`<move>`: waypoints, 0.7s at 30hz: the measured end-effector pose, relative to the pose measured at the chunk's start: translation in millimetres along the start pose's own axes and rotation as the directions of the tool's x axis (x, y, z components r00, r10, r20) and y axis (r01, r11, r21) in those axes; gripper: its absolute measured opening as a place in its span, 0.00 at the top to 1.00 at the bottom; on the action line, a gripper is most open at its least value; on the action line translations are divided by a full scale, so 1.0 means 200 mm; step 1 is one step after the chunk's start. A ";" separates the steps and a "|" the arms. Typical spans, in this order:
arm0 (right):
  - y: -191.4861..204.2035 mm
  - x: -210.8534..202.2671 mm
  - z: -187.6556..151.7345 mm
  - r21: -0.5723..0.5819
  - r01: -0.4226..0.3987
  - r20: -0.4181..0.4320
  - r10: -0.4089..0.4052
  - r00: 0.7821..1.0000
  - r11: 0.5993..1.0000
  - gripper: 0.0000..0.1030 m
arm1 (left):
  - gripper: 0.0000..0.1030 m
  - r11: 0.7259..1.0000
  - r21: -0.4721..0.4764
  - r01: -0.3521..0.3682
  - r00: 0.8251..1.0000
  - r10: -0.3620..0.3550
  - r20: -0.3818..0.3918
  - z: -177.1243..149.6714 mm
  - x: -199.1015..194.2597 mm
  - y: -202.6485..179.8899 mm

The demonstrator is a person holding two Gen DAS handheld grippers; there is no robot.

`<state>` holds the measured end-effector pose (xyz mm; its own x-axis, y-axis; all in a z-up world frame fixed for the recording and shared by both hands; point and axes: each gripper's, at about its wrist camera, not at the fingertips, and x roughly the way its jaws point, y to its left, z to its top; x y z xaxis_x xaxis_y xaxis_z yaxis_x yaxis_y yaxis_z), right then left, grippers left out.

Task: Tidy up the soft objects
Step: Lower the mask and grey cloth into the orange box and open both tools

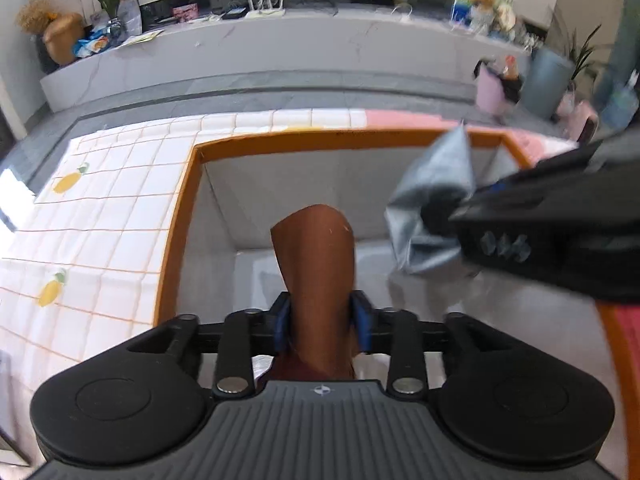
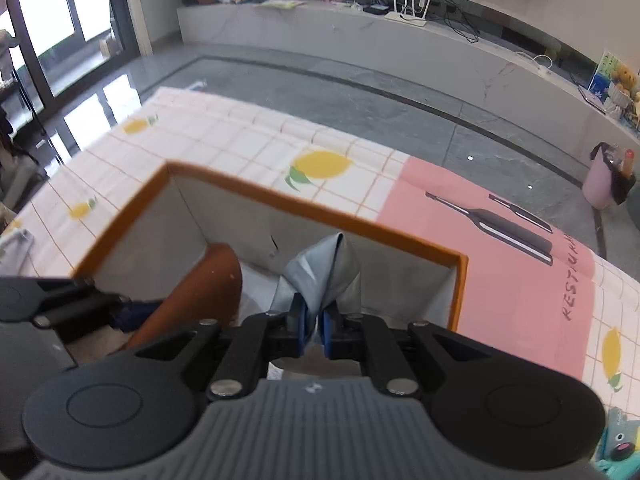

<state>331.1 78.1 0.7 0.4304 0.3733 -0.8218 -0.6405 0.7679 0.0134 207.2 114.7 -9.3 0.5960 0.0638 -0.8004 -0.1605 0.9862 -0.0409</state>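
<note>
Your left hand-held gripper [image 1: 322, 322] pinches a smooth brown soft piece [image 1: 316, 264] at frame centre, over the orange-rimmed box [image 1: 182, 216]. Your right hand-held gripper [image 2: 314, 330] pinches a crumpled grey cloth [image 2: 324, 276] (slightly shiny) above the same box.

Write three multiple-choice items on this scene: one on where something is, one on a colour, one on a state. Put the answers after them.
1. Where is the brown soft piece?
A. Flat on the tablecloth
B. Held over the open box
C. On the floor

2. What colour is the box rim?
A. Orange
B. Green
C. Black

3. How is the right gripper?
A. Open and empty
B. Out of view
C. Shut on the grey cloth

Answers: 1 B, the left gripper holds it above the box's white interior. 2 A, an orange edge runs around the box's white walls. 3 C, its jaws pinch the bunched grey cloth over the box.
</note>
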 end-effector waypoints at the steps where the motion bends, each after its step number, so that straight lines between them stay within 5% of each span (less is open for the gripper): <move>1: -0.01 0.01 -0.01 0.002 -0.006 -0.002 0.006 1.000 1.000 0.94 | 0.33 0.999 -0.004 0.041 0.999 -0.041 0.008 -0.01 -0.01 0.01; 3: -0.01 0.00 -0.02 0.000 -0.005 -0.006 0.005 1.000 1.000 0.94 | 0.21 0.995 -0.026 0.097 0.995 -0.096 0.025 -0.02 -0.03 0.02; 11: -0.04 -0.05 -0.03 0.040 -0.007 -0.004 0.007 1.000 0.999 0.89 | 0.14 0.993 -0.071 0.095 0.990 -0.087 0.106 0.01 -0.19 0.06; 12: -0.04 -0.06 -0.03 0.049 -0.009 -0.002 0.009 1.000 0.999 0.83 | 0.14 0.994 -0.062 0.094 0.990 -0.086 0.116 0.01 -0.22 0.06; 14: -0.05 -0.08 -0.02 0.066 -0.010 0.011 0.009 1.000 0.998 0.49 | 0.13 0.996 -0.041 0.079 0.986 -0.072 0.148 0.00 -0.25 0.05; 18: -0.05 -0.15 -0.01 0.086 -0.029 0.052 0.024 0.998 0.996 0.38 | 0.13 1.000 0.013 0.021 0.985 -0.023 0.171 0.00 -0.29 0.00; 21: -0.04 -0.22 0.00 0.096 -0.025 0.086 0.016 0.996 0.995 0.10 | 0.13 0.999 0.049 0.015 0.983 -0.024 0.183 0.00 -0.33 -0.02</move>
<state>317.7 56.6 36.3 0.4731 0.4294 -0.7693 -0.5865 0.8051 0.0886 168.7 107.1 43.0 0.7333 0.0672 -0.6765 -0.1128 0.9933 -0.0237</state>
